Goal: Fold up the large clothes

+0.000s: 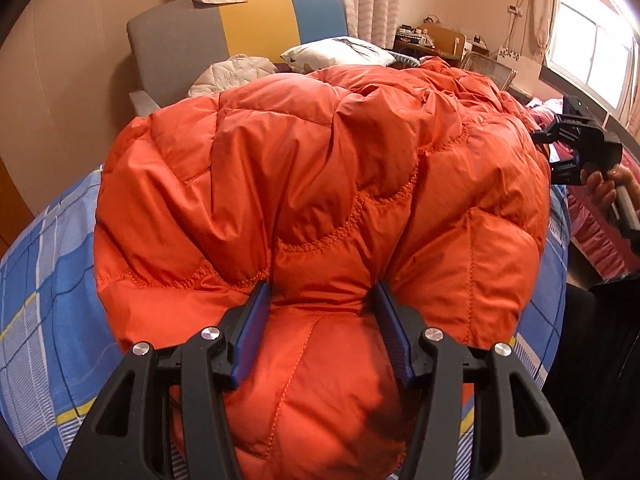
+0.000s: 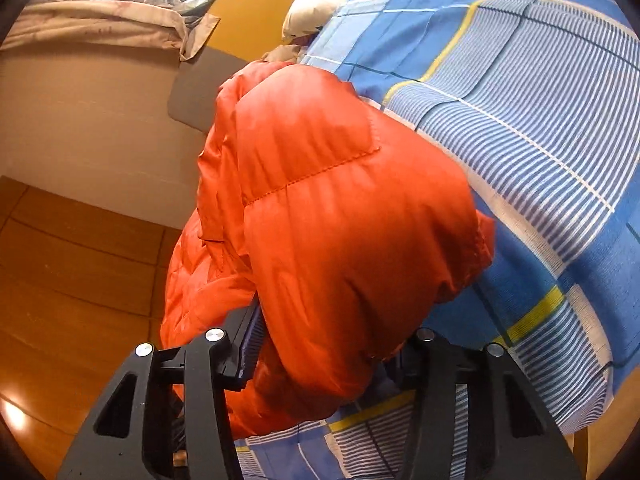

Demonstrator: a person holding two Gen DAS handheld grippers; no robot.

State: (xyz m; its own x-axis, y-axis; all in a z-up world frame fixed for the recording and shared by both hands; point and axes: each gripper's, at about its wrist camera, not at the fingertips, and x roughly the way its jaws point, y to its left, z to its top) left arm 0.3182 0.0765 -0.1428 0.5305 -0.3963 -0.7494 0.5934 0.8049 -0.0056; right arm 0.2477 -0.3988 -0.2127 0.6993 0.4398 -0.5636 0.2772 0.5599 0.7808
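Observation:
A puffy orange quilted jacket (image 1: 320, 160) lies bunched on a bed with a blue checked sheet (image 1: 52, 260). My left gripper (image 1: 322, 292) is shut on a thick fold at its near edge, both blue pads sunk into the fabric. In the right wrist view another part of the jacket (image 2: 340, 220) bulges between the fingers of my right gripper (image 2: 328, 320). Its left pad presses the padding and its right finger is mostly hidden under the cloth. The view is rolled, with the sheet (image 2: 520, 100) at the right. A hand (image 1: 604, 188) holds the right tool at the jacket's far right side.
A white pillow (image 1: 336, 54) and a pale bundle of cloth (image 1: 236, 74) lie at the head of the bed, before a grey, yellow and blue headboard (image 1: 248, 24). A cluttered desk (image 1: 436, 40) and window stand beyond. Wooden floor (image 2: 80, 260) lies beside the bed.

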